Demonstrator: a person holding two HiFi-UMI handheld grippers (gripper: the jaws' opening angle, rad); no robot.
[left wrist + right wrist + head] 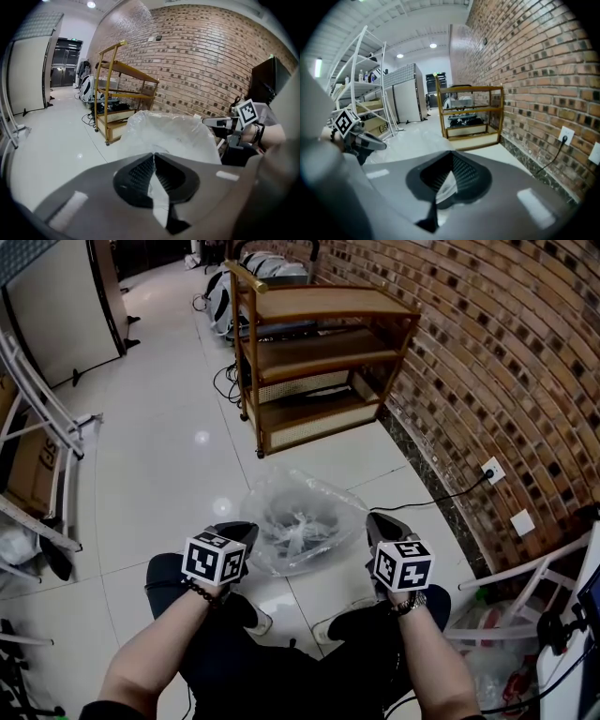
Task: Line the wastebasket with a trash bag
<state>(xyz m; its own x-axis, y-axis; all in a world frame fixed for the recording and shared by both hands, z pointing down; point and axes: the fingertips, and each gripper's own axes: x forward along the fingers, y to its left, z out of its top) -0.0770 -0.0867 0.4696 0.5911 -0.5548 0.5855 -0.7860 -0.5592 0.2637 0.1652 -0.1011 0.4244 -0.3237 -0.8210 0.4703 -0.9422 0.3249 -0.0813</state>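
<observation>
Two closed grips: left gripper [244, 531] and right gripper [376, 520] each pinch opposite rim edges of the clear trash bag [314, 491], stretching its mouth wide over the wastebasket [292, 521]

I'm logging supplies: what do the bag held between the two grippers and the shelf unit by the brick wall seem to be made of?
The trash bag looks like thin, clear, glossy plastic film: it crinkles, catches glare, and can be seen through. The shelf unit looks like light wood with a smooth sheen; its lower panels may be woven cane, too small to confirm.
</observation>
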